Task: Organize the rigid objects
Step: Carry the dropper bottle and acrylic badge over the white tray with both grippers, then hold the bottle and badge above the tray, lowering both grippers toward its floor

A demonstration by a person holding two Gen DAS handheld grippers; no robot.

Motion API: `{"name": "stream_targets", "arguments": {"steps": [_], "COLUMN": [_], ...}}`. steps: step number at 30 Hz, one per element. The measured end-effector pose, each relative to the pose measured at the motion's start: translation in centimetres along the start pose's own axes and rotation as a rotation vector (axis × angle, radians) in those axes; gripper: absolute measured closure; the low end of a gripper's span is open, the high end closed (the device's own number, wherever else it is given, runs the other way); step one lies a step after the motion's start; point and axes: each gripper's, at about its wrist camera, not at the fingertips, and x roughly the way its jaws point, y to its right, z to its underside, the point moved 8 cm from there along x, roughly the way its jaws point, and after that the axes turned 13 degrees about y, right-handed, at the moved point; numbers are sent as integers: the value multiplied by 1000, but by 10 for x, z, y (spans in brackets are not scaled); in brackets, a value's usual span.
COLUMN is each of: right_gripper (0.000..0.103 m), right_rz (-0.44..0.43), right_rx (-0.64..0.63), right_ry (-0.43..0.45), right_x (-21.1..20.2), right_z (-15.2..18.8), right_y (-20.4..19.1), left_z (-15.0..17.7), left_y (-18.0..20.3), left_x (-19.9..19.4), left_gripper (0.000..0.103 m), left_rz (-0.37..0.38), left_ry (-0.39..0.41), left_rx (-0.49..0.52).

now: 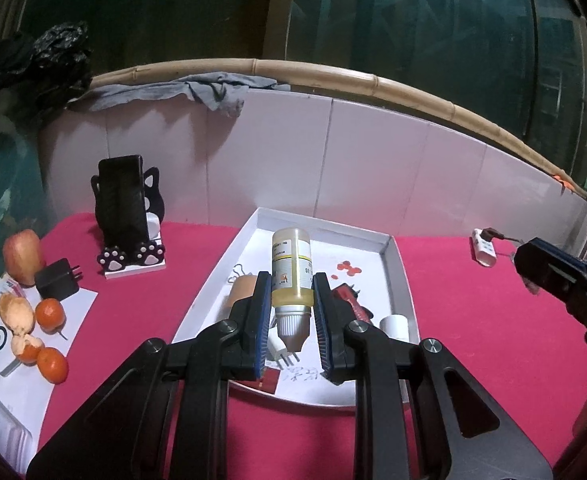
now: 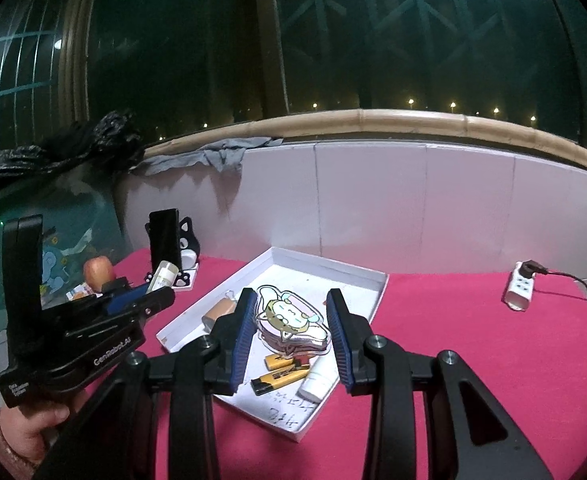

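Hanging above the shallow white cardboard tray [image 1: 399,276] on the magenta-covered worktop [image 1: 473,320], both tools already carry their loads — what matters next is how each load lies over the tray floor. The left tool [image 1: 292,312] is clamped narrowly on a small clear plastic bottle of yellow liquid [image 1: 292,276]; its long axis runs along the fingers, white nozzle cap pointing back toward the camera, base toward the tray's far wall. The right tool [image 2: 291,328] is closed on a flat cartoon-cat acrylic charm [image 2: 289,318], held across its width and tilted, directly over the tray's near half. My guess: the right hand sits closer to a free patch for setting down.

From the right wrist, two yellow-and-black lighters [image 2: 279,376] and a white tube [image 2: 317,384] show below the charm — the left wrist view hides the lighters but shows a red object [image 1: 349,300] and a tan cylinder [image 1: 243,288] beside the bottle.
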Motion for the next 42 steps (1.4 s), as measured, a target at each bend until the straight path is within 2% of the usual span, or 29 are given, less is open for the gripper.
{"name": "stream_targets", "arguments": {"steps": [18,42], "right_gripper": [67,67], "right_rz": [-20,-23], "right_rx": [14,61], "right_ry": [-15,-33], "right_x": [16,21], "right_z": [4,13], "right_y": [-7,0], "left_z": [11,18], "left_y": [-14,-5], "left_x": [13,18], "left_gripper": [83,83], "left_rz": [-28,-10], "left_ry": [-29,-47], "left_rx": [-11,9]}}
